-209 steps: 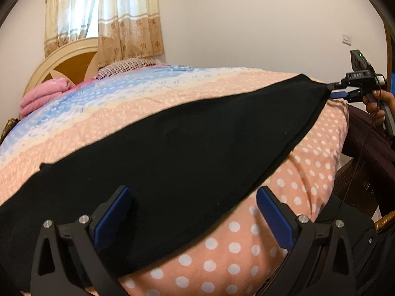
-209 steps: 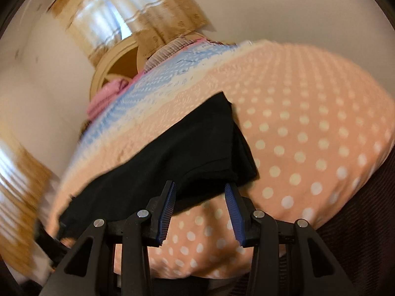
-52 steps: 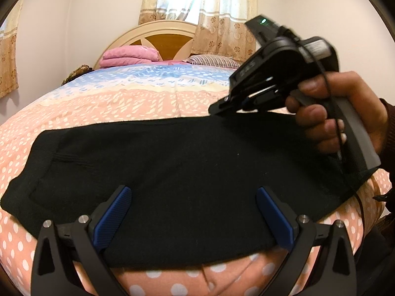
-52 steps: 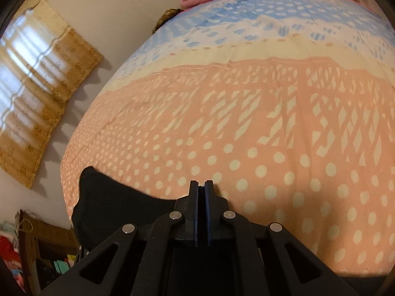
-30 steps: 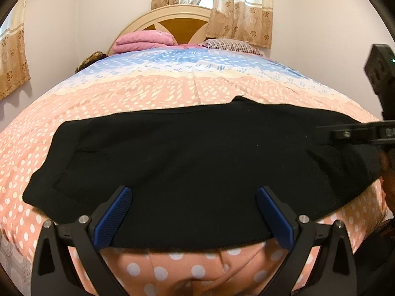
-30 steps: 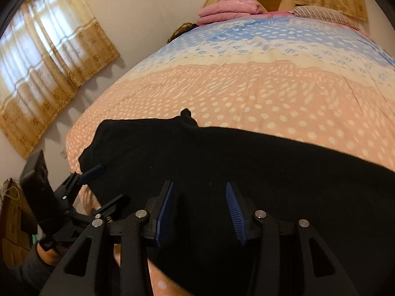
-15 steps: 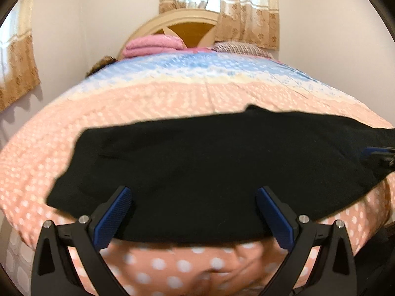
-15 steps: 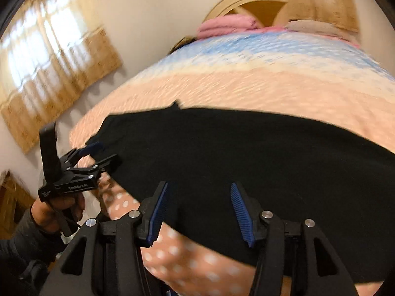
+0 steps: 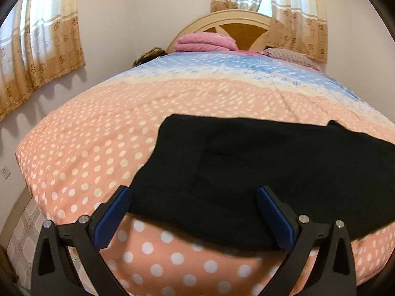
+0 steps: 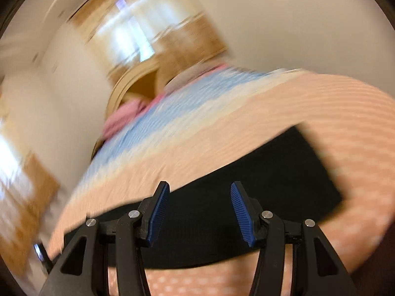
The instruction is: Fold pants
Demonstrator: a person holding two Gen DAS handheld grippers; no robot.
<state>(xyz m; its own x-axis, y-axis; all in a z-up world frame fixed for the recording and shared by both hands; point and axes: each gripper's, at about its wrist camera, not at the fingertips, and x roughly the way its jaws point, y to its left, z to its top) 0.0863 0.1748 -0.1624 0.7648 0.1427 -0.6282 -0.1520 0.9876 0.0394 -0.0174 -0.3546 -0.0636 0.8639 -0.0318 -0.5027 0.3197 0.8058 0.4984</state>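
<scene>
bed (image 9: pixel 103 148) sharp left view; pants (image 10: pixel 271 187) blurred right.

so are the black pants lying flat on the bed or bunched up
Lying flat: the black pants spread as one smooth dark sheet over the dotted bedspread, with straight edges and no heaped folds. Layering cannot be told.

Black pants (image 9: pixel 266 170) lie on a bedspread (image 9: pixel 103 143) banded in peach with white polka dots, then peach with pale dashes, cream, and blue flecked with white. At the head sit a cream-and-tan headboard (image 9: pixel 234 22), a folded pink blanket (image 9: pixel 205 42) and a striped mauve pillow (image 9: pixel 288 56), under cream curtains (image 9: pixel 39 44) with a tan floral hem and against off-white walls. Both the left gripper (image 9: pixel 193 198) and the right gripper (image 10: pixel 199 193) are black with 2 blue ribbed pads each.
</scene>
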